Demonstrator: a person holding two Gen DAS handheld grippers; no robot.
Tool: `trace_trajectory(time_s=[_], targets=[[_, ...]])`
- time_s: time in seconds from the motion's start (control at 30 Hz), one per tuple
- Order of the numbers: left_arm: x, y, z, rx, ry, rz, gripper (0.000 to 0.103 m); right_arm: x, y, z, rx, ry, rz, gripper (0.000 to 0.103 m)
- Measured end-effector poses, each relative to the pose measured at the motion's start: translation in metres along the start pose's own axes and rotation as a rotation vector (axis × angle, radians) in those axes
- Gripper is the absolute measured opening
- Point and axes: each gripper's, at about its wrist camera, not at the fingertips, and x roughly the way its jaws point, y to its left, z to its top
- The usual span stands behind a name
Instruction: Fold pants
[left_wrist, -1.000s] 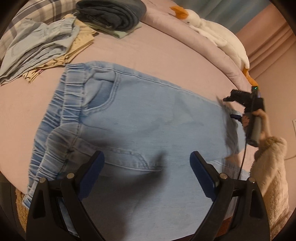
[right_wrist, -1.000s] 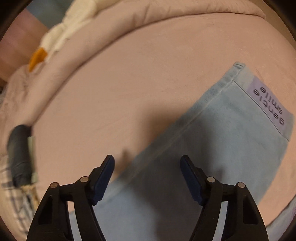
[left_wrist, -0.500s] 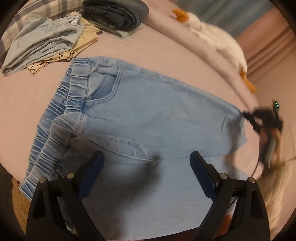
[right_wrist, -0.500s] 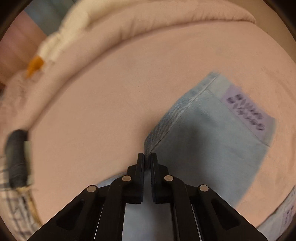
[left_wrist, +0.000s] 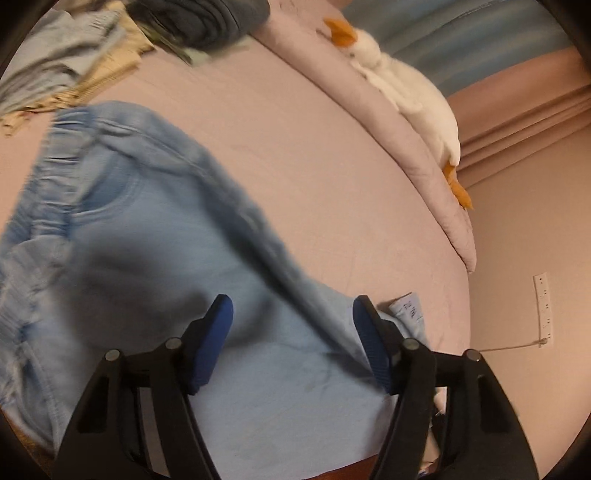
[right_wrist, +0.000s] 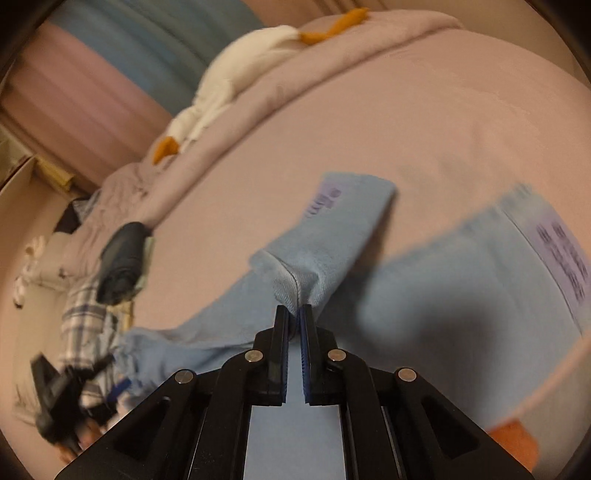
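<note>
Light blue denim pants (left_wrist: 147, 240) lie on the pink bed sheet (left_wrist: 314, 147), elastic waistband at the left. My left gripper (left_wrist: 291, 332) hovers over the seat area and its jaws are closing. Fabric and a raised ridge of denim lie between the blue pads, which are apart from it. My right gripper (right_wrist: 294, 314) is shut on the hem end of one pant leg (right_wrist: 332, 229) and holds it bunched above the other leg (right_wrist: 461, 288), whose purple label shows. The left gripper (right_wrist: 55, 402) appears blurred at the lower left of the right wrist view.
A white plush goose (left_wrist: 402, 85) lies on a rolled pink duvet (left_wrist: 424, 162) along the far side. A heap of clothes (left_wrist: 74, 62) and a dark folded garment (left_wrist: 207, 18) sit beyond the waistband. A wall socket (left_wrist: 543, 306) is at the right.
The right gripper shut on the leg hem, lifted it and carried it over the other leg toward the waistband. The left gripper's jaws narrowed and it swung right.
</note>
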Motion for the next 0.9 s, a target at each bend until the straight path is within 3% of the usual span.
trace_trajectory(time_s=[0.1,0.13,0.2,0.27,0.33,0.43,0.6,0.73,0.9], targets=[[0.024,-0.012,0.018,0.042,-0.010,0.016,0.065,0.005,-0.008,-0.003,0.010,0.032,0.010,0.005],[0.035,-0.013,0.025,0.059,-0.012,0.040,0.058,0.008,-0.007,-0.001,0.014,0.037,0.016,0.005],[0.053,-0.006,0.035,0.046,0.009,0.102,0.019,0.006,-0.009,-0.003,0.017,0.041,0.010,0.005],[0.062,0.005,0.040,0.001,0.027,0.115,0.010,0.019,-0.001,0.004,0.011,0.051,0.001,0.005],[0.051,0.007,0.035,0.022,-0.014,0.078,0.010,0.022,-0.001,0.001,-0.008,0.056,-0.008,0.005],[0.019,-0.002,0.017,0.121,-0.060,0.087,0.008,0.023,0.000,0.002,-0.021,0.051,-0.016,0.005],[-0.054,0.005,-0.013,0.127,-0.132,-0.103,0.007,0.011,0.003,0.006,-0.033,0.004,-0.032,0.005],[-0.075,0.006,-0.042,0.160,-0.096,-0.144,0.007,-0.011,0.009,0.008,-0.062,-0.059,-0.048,0.005],[-0.063,0.027,-0.096,0.212,0.028,-0.060,0.007,-0.020,0.004,0.001,-0.080,-0.071,-0.101,0.005]])
